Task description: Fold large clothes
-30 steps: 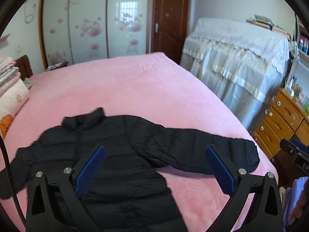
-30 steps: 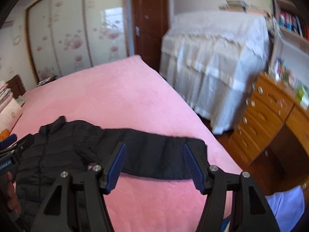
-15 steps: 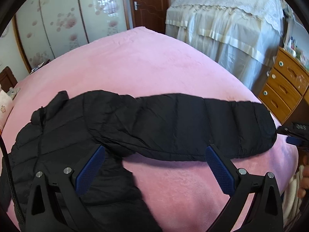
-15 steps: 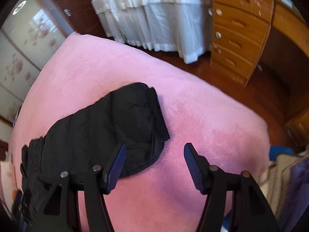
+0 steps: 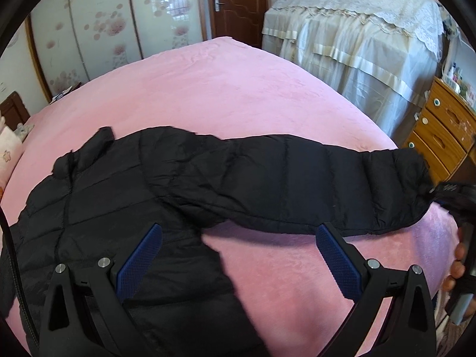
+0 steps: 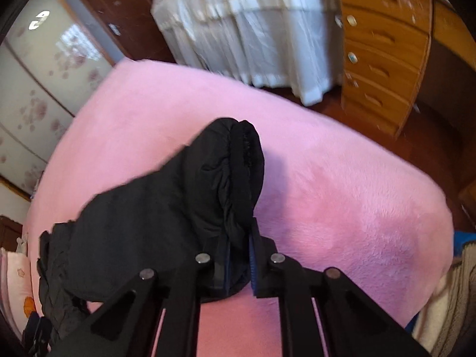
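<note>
Pinched between the right gripper (image 6: 239, 255) pads is the black quilted jacket's (image 5: 125, 208) puffy cuff (image 6: 238, 160); blur obscures the seam. Spread, the left gripper (image 5: 238, 263) hangs over fuzzy pink bedding (image 5: 226, 89).

Before me a bed (image 5: 226, 89) under a pink plush cover fills the room. Beyond it stand sliding wardrobe doors (image 5: 104, 26) with a pink blossom print and a brown wooden door (image 5: 238, 3). To my right, furniture draped in white lace-edged cloth (image 5: 357, 29), then a wooden chest of drawers (image 5: 443, 136) on a red-brown floor (image 6: 422, 125).
</note>
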`<state>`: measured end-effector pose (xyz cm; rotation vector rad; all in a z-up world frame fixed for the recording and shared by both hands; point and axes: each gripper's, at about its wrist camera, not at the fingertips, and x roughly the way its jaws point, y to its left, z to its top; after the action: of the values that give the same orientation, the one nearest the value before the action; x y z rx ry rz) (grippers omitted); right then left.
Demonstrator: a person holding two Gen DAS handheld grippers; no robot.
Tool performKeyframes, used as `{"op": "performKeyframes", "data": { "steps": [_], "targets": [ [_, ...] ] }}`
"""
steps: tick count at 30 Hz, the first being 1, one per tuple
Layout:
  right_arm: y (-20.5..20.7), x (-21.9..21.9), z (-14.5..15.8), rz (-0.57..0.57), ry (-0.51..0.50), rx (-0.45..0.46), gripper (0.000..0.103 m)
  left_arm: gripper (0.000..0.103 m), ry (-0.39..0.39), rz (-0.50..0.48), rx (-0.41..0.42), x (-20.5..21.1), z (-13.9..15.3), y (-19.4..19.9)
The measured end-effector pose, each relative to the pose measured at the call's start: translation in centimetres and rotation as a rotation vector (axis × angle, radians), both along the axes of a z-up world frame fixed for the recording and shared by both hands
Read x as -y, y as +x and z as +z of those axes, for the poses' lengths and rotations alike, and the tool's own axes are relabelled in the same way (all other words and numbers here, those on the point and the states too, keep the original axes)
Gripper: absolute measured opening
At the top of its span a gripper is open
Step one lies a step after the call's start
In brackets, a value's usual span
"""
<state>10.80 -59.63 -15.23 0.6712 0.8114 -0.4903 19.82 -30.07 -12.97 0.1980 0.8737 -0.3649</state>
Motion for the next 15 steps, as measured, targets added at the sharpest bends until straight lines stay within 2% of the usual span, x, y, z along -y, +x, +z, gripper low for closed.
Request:
{"op": "performKeyframes", "data": {
  "steps": [5,8,11,15],
  "targets": [
    [-0.3,-7.8,8.4,0.181,-0.080,0.218,0.009,0.102,-0.015,0.081,0.011,-6.0,2.0,-0.5],
    [0.1,-14.4,14.0,0.351,-0.127,0.358,0.009,0.102,-0.016,0.171,0.030,-11.5,3.4,-0.9],
    [0.9,-21.2,18.0,0.514,-0.165,0.460,0.009,0.102,-0.004,0.275,0.051,-17.5,4.7,-1.4],
    [2.6,-30.8,20.1,0.738,-0.178,0.520,0.009,0.102,-0.029,0.394,0.090,-25.5,6.4,-2.3]
  ]
}}
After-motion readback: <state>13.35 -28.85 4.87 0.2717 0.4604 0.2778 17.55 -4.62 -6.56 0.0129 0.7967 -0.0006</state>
